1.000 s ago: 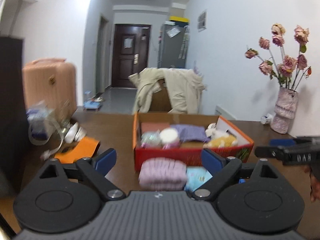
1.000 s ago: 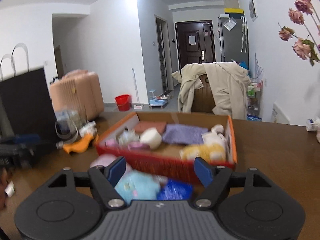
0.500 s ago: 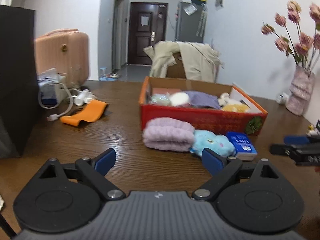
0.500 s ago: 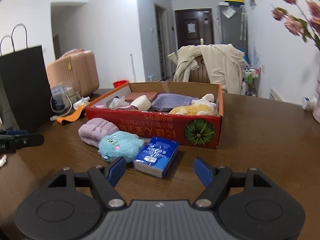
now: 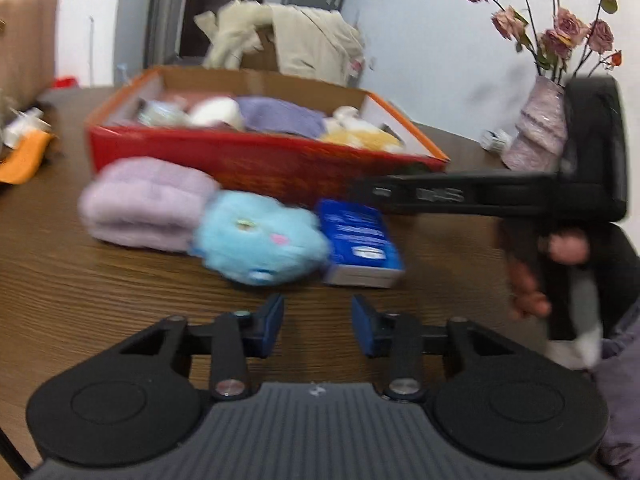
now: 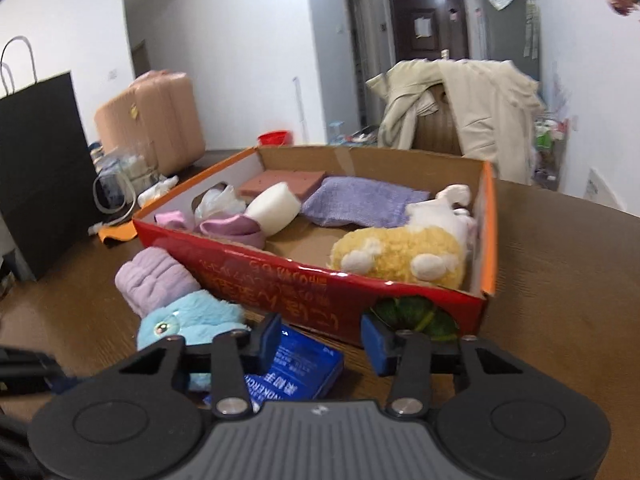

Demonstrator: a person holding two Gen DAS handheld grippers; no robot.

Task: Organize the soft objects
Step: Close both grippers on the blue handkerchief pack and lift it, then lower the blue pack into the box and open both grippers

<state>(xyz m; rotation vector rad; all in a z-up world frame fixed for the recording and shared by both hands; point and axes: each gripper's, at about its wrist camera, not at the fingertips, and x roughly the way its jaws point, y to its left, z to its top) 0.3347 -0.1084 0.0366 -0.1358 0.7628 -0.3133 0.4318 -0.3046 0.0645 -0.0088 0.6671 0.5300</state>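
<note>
The red cardboard box (image 6: 256, 256) holds a yellow plush (image 6: 400, 256), purple cloth (image 6: 360, 202) and white sponge (image 6: 274, 208), while the left gripper (image 5: 318, 322) and right gripper (image 6: 320, 340) are both closing, narrow and empty.

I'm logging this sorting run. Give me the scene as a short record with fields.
surface: wooden table
container: red cardboard box, holding soft items
inside box: yellow plush, purple cloth, white sponge
outside box: lilac towel, blue plush, blue tissue pack
left gripper: closing, nothing between jaws
right gripper: closing, nothing gripped
</note>
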